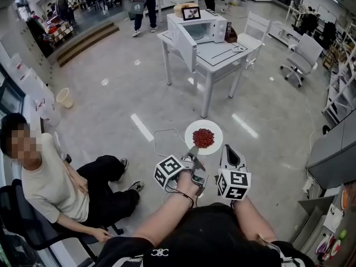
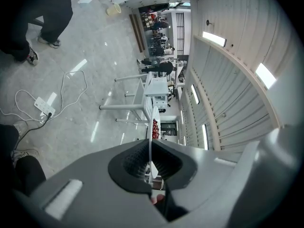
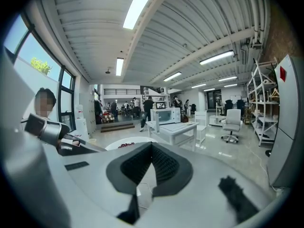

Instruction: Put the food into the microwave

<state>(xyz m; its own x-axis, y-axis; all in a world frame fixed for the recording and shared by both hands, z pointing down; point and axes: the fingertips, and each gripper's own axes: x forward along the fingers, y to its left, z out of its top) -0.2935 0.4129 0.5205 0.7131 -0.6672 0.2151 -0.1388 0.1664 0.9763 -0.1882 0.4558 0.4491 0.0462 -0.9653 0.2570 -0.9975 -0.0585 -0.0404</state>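
Glossy grey floor (image 1: 111, 93), white table (image 1: 222, 57) mid-room, 1 white chair (image 1: 257, 26) beside it, grey office chair (image 1: 303, 57) further right. Wooden steps (image 1: 89, 40) back left. Ribbed ceiling — long light strips (image 3: 137, 4), tall windows (image 3: 28, 56), metal shelving (image 3: 266, 94).

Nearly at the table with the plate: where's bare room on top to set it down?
The front half of the table is bare, between the open microwave door and the right edge, room for the plate. The back is crowded: microwave, brown box, a small flat item by the right edge.
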